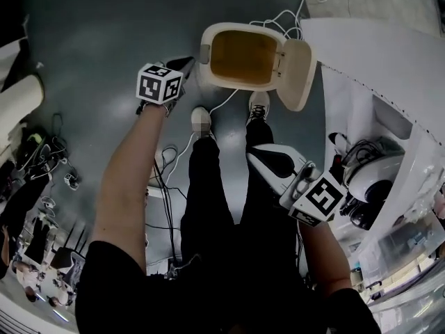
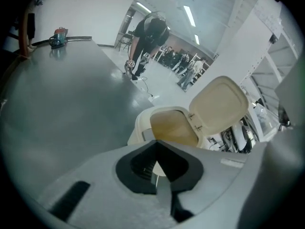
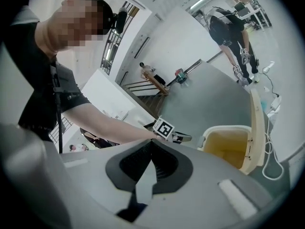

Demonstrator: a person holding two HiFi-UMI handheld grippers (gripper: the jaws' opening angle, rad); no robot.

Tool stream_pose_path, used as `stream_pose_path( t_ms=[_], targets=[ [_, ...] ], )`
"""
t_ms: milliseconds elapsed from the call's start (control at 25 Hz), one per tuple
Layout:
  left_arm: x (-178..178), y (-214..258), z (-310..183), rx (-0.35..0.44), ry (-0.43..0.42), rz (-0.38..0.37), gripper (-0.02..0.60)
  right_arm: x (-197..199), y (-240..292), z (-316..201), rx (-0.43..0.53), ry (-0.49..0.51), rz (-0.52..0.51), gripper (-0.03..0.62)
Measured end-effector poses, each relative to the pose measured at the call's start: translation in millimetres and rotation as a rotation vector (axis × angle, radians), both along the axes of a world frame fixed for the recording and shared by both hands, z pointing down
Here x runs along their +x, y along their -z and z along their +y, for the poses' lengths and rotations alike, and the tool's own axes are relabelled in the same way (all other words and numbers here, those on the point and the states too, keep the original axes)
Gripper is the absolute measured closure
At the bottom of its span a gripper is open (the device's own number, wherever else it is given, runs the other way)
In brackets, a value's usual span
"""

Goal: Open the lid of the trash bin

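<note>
Trash bin [image 1: 236, 85] sits on the floor just past the person's feet, lid [image 1: 297, 72] flipped up off its right side. The left hand-held gripper [image 1: 184, 65], jaws pinched together on nothing, is right beside the bin's left rim. The right hand-held gripper [image 1: 259, 157], also closed and empty, hangs well back.

White cables [image 1: 286, 14] trail over the grey floor [image 1: 104, 40], and a distant person [image 2: 145, 37] in black bends forward.

trash bin [image 1: 240, 26]: one
lid [image 1: 297, 74]: one
grippers: two, a left gripper [image 1: 186, 62] and a right gripper [image 1: 259, 156]
marker cubes [image 1: 160, 83] [image 1: 321, 197]: two
shoes [image 1: 201, 108] [image 1: 259, 105]: two
arms [image 1: 128, 179] [image 1: 327, 256]: two
</note>
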State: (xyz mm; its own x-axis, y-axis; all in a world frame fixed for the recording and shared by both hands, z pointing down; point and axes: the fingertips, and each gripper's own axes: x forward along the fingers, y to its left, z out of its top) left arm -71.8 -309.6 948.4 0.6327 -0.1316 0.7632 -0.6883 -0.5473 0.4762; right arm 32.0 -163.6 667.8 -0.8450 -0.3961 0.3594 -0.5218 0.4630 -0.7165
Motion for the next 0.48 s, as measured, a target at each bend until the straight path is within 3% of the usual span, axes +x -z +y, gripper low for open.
stream_pose_path(
  t_ms=[240, 480],
  targets=[
    [3.3, 121.2, 26.8, 0.132, -0.019, 0.112, 0.581, 5.9, 57.5, 7.4, 0.059, 0.001, 0.029, 0.586],
    [30.2, 261.9, 55.8, 0.242, 0.003, 0.26, 0.581, 24.3, 123.5, 13.1, 0.165, -0.055, 0.041, 0.586]
  ],
)
